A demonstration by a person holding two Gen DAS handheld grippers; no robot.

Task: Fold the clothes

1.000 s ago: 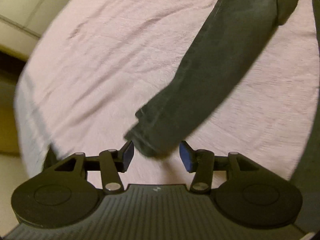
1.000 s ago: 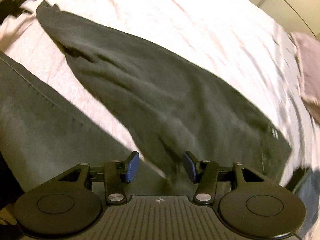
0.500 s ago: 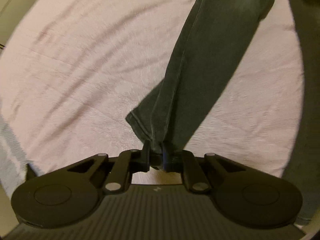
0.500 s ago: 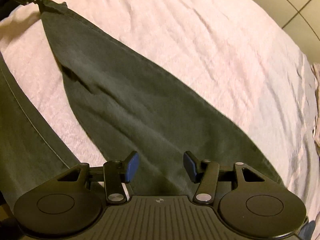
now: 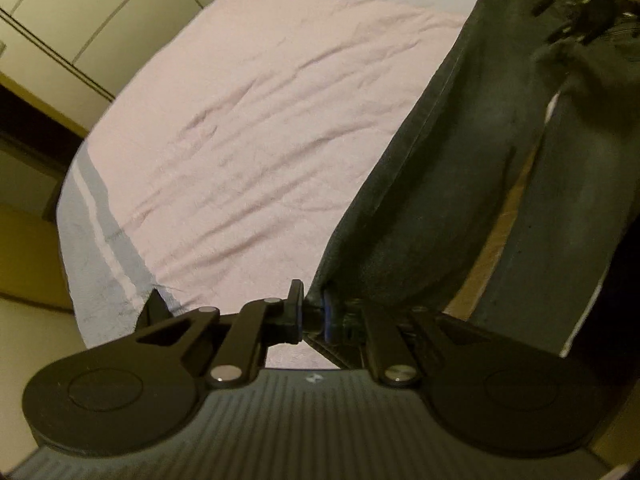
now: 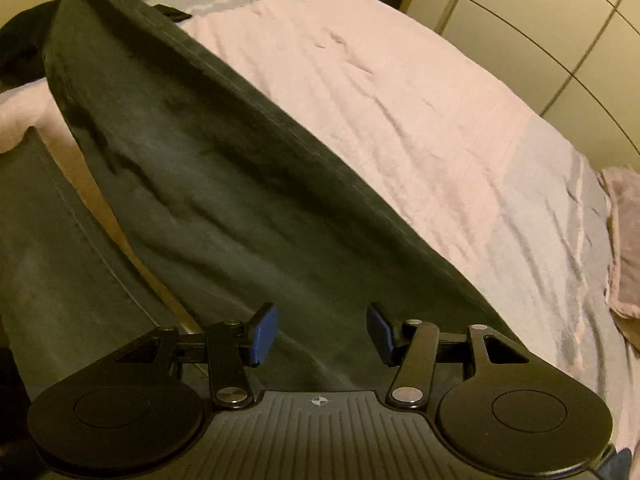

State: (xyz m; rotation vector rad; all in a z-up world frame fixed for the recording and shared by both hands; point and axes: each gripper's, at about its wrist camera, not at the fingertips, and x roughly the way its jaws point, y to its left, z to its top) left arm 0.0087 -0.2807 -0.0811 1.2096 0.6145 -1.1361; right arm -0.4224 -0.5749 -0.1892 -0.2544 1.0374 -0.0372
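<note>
Left hand-held gripper (image 5: 311, 316) clenched tight on the hem end of one leg of the dark grey trousers (image 5: 452, 184), cloth pinched between the blue pads (image 5: 327, 318). Leg lifted off the bed (image 5: 248, 128) and stretched taut, running up and away toward the top right of the left wrist view. Second leg hanging just beside it on the right, with a narrow strip of tan floor showing between the two.

Right hand-held gripper (image 6: 318, 334) released, fingers spread wide apart, nothing between them. Hovering right over the broad part of the trousers (image 6: 224, 208), though couldn't tell for sure whether the fingertips touched the fabric. From that side, the leg seen as a long dark band rising to the top left corner, pulled into a narrow point there.

Bed covered in a wrinkly pink blanket (image 6: 400, 92) with a pale blue-grey striped edge (image 5: 100, 240). Crumpled pinkish cloth (image 6: 624, 240) lying at the far right edge of the bed. Pale tiled wall (image 6: 560, 20) behind it all. Lighting pretty dim and yellowish, some blur.
</note>
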